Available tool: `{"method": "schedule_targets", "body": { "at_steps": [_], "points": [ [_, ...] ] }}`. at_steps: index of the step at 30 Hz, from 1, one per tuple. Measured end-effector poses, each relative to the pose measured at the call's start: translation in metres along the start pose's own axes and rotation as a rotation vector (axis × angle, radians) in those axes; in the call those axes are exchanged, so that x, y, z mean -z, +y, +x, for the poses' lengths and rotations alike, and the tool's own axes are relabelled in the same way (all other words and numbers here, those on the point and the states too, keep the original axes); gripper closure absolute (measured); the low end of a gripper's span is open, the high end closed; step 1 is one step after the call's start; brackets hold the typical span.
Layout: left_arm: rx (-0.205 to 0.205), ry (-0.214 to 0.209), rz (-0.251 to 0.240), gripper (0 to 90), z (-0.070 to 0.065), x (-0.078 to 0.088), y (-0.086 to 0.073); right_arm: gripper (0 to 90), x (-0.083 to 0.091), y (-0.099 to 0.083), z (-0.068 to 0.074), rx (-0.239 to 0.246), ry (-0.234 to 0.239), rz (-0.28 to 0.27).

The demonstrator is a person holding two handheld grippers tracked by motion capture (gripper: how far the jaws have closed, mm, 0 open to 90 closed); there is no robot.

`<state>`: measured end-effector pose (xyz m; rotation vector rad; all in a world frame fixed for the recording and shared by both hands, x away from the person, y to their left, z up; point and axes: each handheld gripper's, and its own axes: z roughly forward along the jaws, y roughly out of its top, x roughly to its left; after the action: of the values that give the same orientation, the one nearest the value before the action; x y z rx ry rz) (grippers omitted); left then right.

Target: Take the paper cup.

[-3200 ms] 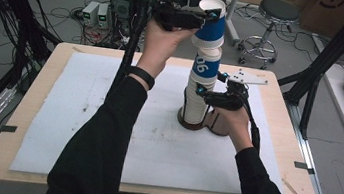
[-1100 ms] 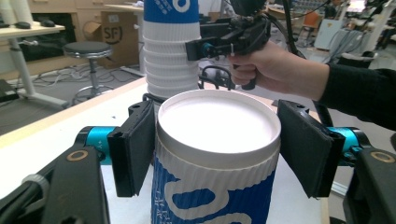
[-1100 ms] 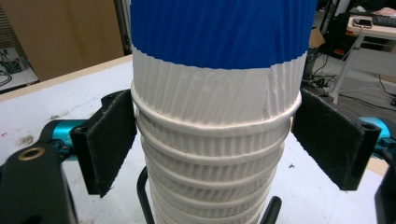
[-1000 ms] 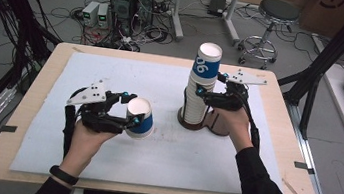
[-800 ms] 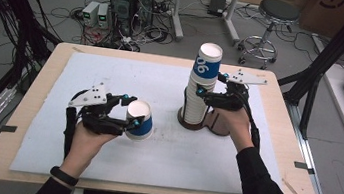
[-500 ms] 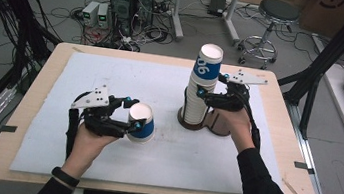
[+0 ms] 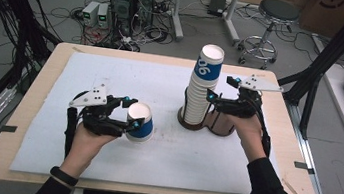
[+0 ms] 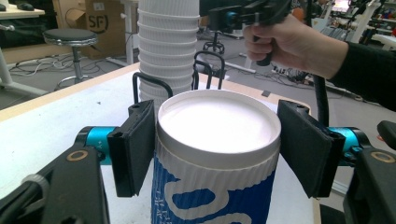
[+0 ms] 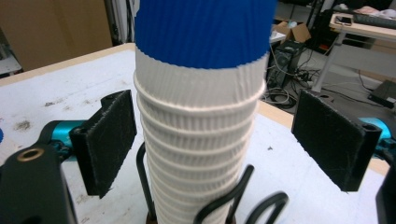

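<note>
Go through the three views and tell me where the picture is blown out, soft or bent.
High view: even overhead light, soft shadows under the single cup and cup stack; table edges bow slightly. Left gripper view: the cup's white inside glares, almost featureless; the background stool is soft. Right gripper view: the stack is close and slightly soft; the far room is blurred.

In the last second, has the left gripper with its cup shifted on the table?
Yes. The left gripper has carried the cup slightly right, toward the cup stack, which has stayed in its holder.
</note>
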<state>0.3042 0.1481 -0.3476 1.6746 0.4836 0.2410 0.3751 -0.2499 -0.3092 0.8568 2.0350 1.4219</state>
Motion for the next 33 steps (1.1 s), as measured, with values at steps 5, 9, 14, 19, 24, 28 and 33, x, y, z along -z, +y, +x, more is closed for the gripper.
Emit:
{"method": "schedule_targets", "body": {
  "at_steps": [5, 9, 14, 19, 24, 28, 33],
  "points": [
    [-0.004, 0.004, 0.005, 30.3, 0.000, -0.001, -0.002, 14.4, 0.014, -0.007, 0.003, -0.001, 0.005, -0.020],
    [-0.006, 0.009, 0.003, 30.3, 0.002, 0.000, -0.003, 14.5, 0.028, -0.016, 0.006, -0.010, 0.010, -0.059],
    [-0.010, 0.019, 0.011, 30.3, 0.005, 0.002, -0.006, 14.5, 0.040, -0.031, 0.012, -0.020, 0.020, -0.087],
    [0.005, 0.015, 0.017, 30.3, 0.011, 0.001, -0.012, 14.9, 0.046, -0.049, 0.016, -0.048, 0.026, -0.111],
    [0.001, 0.028, 0.020, 30.3, 0.011, 0.002, -0.011, 15.0, 0.049, -0.067, 0.018, -0.076, 0.024, -0.112],
    [-0.012, 0.038, 0.009, 30.3, 0.008, 0.004, -0.007, 15.0, 0.052, -0.078, 0.021, -0.072, 0.036, -0.108],
    [-0.012, 0.034, -0.001, 30.3, 0.010, 0.005, -0.005, 15.0, 0.055, -0.084, 0.026, -0.045, 0.041, -0.104]
  ]
}}
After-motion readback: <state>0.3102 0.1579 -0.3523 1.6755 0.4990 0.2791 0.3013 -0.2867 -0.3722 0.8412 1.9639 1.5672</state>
